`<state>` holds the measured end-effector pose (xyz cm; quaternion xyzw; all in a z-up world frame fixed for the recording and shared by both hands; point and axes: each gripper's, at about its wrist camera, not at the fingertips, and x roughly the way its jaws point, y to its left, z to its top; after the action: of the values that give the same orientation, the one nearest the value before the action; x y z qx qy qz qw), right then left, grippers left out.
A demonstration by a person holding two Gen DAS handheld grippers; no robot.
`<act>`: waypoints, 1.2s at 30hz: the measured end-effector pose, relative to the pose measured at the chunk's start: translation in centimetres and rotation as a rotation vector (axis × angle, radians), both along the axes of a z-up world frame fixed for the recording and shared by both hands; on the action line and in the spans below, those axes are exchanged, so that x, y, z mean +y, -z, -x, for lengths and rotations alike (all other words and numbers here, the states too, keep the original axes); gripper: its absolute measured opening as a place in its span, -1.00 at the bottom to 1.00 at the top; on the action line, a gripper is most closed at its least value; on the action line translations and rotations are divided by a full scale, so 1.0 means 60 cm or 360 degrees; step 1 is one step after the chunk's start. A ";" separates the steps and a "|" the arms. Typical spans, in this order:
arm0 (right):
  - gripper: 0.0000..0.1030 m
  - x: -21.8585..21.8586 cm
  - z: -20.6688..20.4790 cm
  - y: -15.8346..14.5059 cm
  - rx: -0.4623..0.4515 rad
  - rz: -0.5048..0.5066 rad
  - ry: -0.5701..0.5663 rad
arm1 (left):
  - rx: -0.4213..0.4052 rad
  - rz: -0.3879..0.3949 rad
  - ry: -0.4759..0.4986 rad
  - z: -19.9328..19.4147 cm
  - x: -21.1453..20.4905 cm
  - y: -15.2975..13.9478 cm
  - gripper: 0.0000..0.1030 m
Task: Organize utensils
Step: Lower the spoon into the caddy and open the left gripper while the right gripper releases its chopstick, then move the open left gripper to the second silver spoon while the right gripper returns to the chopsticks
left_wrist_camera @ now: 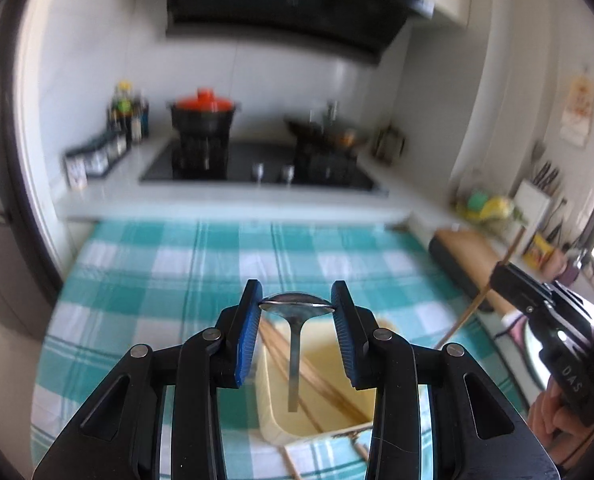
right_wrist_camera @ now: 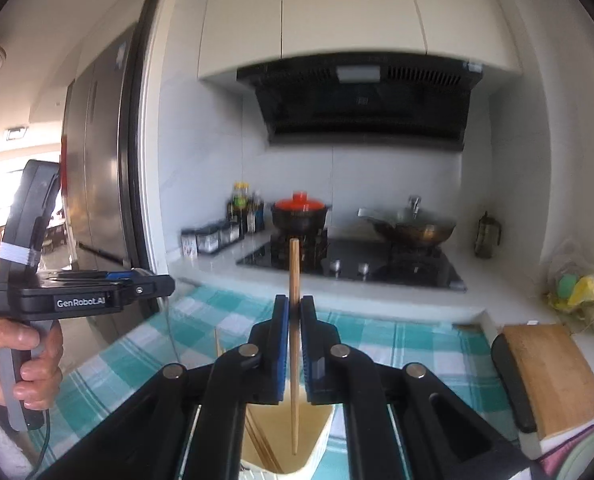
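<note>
My left gripper (left_wrist_camera: 297, 300) is shut on a metal spoon (left_wrist_camera: 296, 307), pinching its bowl between the blue pads; the handle hangs down over a cream utensil box (left_wrist_camera: 273, 420). Several wooden chopsticks (left_wrist_camera: 317, 380) lie inside that box. My right gripper (right_wrist_camera: 294, 308) is shut on a single wooden chopstick (right_wrist_camera: 294, 340), which stands upright above the same cream box (right_wrist_camera: 321, 444). In the left wrist view the right gripper (left_wrist_camera: 501, 276) sits at the right edge, its chopstick (left_wrist_camera: 473, 308) slanting down.
A teal-and-white checked cloth (left_wrist_camera: 157, 280) covers the table. A wooden cutting board (right_wrist_camera: 557, 376) with a dark handle lies at the right. Behind are a stove (right_wrist_camera: 353, 264), a red-lidded pot (right_wrist_camera: 301, 212), a wok (right_wrist_camera: 413, 230) and spice jars (right_wrist_camera: 213, 238). A hand (right_wrist_camera: 21, 360) holds the left gripper.
</note>
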<state>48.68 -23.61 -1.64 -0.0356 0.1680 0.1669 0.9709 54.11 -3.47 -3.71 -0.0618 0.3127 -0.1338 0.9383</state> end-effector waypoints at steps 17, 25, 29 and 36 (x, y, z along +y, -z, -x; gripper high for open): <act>0.05 -0.057 0.059 0.038 0.0289 0.0111 0.0087 | 0.0240 -0.0131 -0.0005 0.105 0.071 0.029 0.55; 0.24 -0.154 0.267 0.277 0.0683 0.0380 0.0407 | 0.0482 -0.0167 -0.0084 0.325 0.093 0.230 0.68; 0.23 -0.152 0.337 0.323 0.0760 0.0256 0.0409 | 0.0524 -0.0050 -0.0109 0.373 0.065 0.282 0.68; -0.20 0.008 0.340 0.315 0.0798 0.0175 -0.0158 | 0.0534 -0.0039 -0.0142 0.372 0.058 0.280 0.68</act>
<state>28.29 -23.13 -20.56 -0.0541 0.4103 0.2086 0.8861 31.77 -0.01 -20.51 -0.0855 0.4634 -0.0761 0.8787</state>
